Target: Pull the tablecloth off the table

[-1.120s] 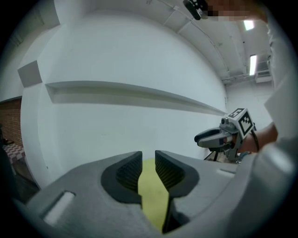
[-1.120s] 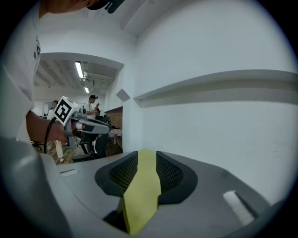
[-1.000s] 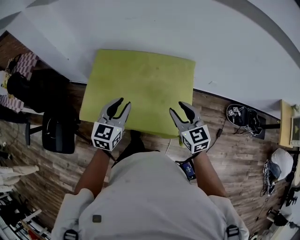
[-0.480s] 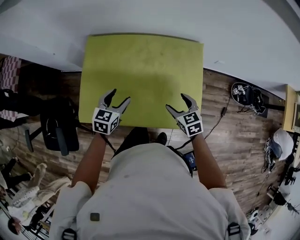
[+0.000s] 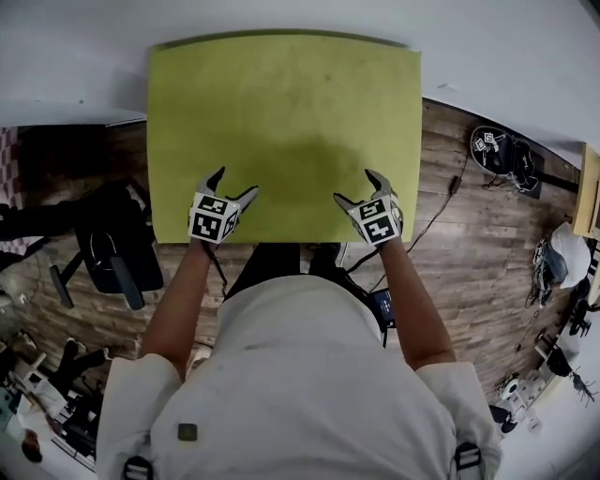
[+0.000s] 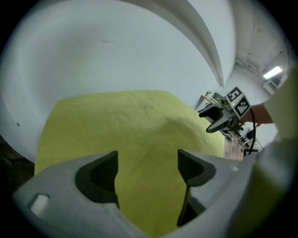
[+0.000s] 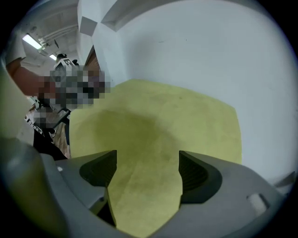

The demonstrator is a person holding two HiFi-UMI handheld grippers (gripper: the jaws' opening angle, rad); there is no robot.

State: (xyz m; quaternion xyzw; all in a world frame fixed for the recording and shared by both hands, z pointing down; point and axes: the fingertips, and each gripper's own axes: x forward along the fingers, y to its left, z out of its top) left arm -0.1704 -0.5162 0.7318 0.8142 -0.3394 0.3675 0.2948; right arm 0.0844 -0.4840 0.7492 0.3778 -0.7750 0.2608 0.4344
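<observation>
Head view: the yellow-green tablecloth [image 5: 281, 122] lies flat and square over the table, covering the top so fully that none of the table itself shows; its far edge runs along the white wall [image 5: 281, 17], and its near edge faces the person, which is probably why the approach is made from this side. No fold or lifted corner is visible, so the pull has not begun.

The left gripper [image 5: 236, 183] and the right gripper [image 5: 354, 186] both sit over the near strip of the cloth, well apart and about equally far in from the two side edges; that spacing looks chosen so the cloth would come away evenly rather than skewing. Both point steeply down at the fabric; whether the tips touch it cannot be told from above.

In the left gripper view the dark ribbed pads [image 6: 104, 174] stand wide apart with only bare cloth seen beyond the gap; the right gripper view shows the same. Both pairs of jaws have just been opening and are now released, holding nothing, presumably spread to take in a pinch of the fabric or its near hem.

Further out, the wooden floor [image 5: 469, 234] surrounds the table; a black chair [image 5: 117, 253] stands at the left, close to the cloth's side edge, and a heap of dark gear [image 5: 502, 155] lies on the floor at the right; a dragged cloth could brush the chair.
</observation>
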